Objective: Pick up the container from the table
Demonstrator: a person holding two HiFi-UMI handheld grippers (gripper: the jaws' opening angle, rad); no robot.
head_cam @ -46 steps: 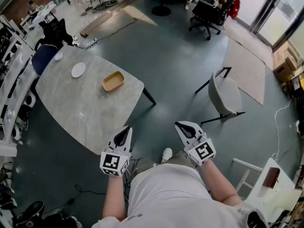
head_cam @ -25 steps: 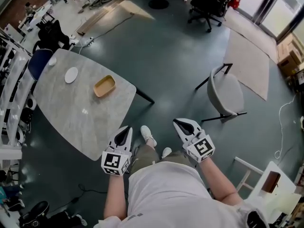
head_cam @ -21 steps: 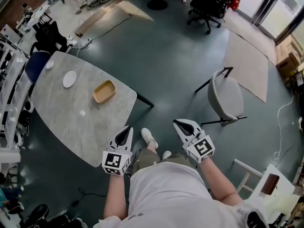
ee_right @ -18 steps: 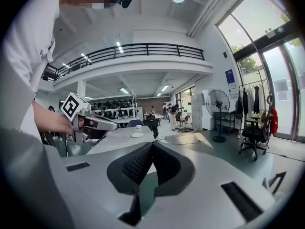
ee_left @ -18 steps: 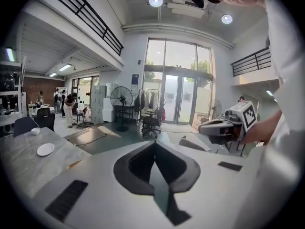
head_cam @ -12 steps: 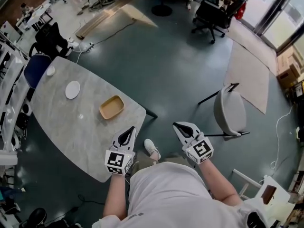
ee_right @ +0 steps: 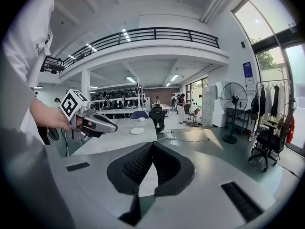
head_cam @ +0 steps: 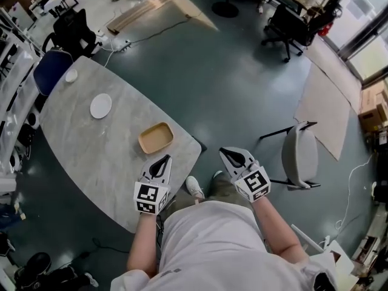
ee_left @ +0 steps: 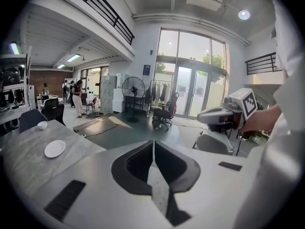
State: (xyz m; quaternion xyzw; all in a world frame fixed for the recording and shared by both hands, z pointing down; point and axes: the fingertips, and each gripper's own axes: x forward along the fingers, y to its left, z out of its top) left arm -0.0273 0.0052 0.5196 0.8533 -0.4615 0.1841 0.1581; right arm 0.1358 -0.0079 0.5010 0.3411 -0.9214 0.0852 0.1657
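The container is a shallow tan tray on the grey marble table, near the table's right corner. My left gripper hovers over that table edge, just below the container in the head view, with its jaws shut and empty. My right gripper is held over the floor to the right of the table, also shut and empty. In the left gripper view the left gripper has its jaws together, and the container is hidden below its body. The right gripper also shows its jaws together in its own view.
A white plate and a small white cup sit farther up the table. A grey chair stands to the right, a blue chair and a black office chair behind the table. The person's shoe is by the table corner.
The person has stepped toward the table, so the container now lies just ahead of the left gripper. Both grippers stayed shut and side by side.
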